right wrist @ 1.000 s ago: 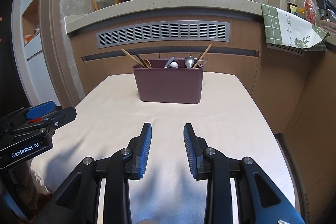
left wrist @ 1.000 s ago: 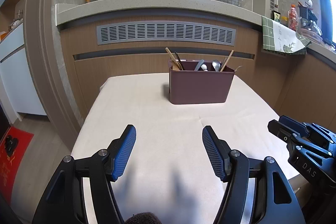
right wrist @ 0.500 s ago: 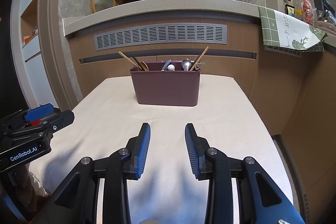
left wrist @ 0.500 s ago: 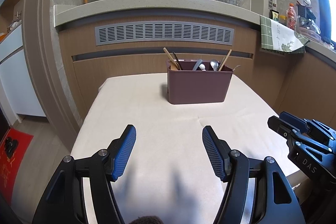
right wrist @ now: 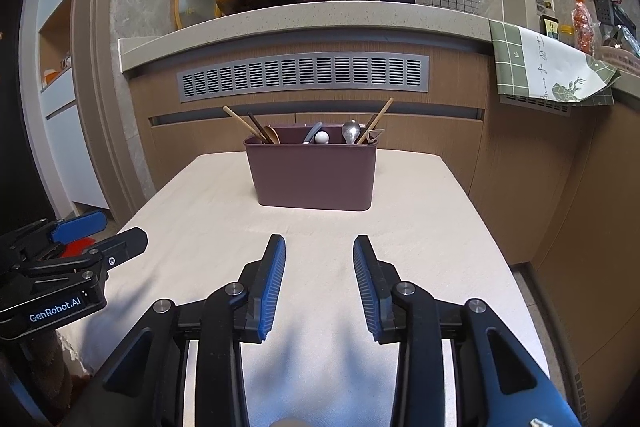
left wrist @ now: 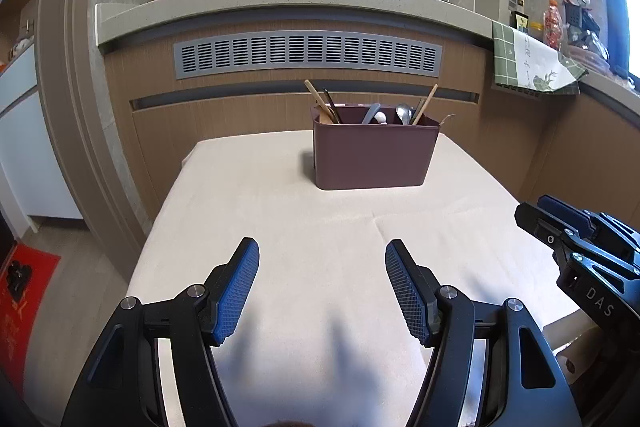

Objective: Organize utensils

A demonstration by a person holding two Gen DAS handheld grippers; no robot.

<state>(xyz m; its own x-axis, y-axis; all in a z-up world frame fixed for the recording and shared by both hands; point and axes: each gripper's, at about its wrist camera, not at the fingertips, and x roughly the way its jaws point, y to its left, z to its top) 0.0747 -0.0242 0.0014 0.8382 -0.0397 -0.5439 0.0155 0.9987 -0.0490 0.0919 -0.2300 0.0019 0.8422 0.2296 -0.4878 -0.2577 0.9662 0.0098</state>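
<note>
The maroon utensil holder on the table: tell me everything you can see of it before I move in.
The utensil holder is a maroon, matte, plastic-looking rectangular bin with rounded corners, standing upright on the cream tablecloth toward the table's far end. Wooden chopsticks, a metal spoon and other utensils stick out of its open top, leaning on the rim. Neither gripper touches it; both sit open, well short.

Lower parts of utensils hidden inside the maroon holder; compartments untellable.
</note>
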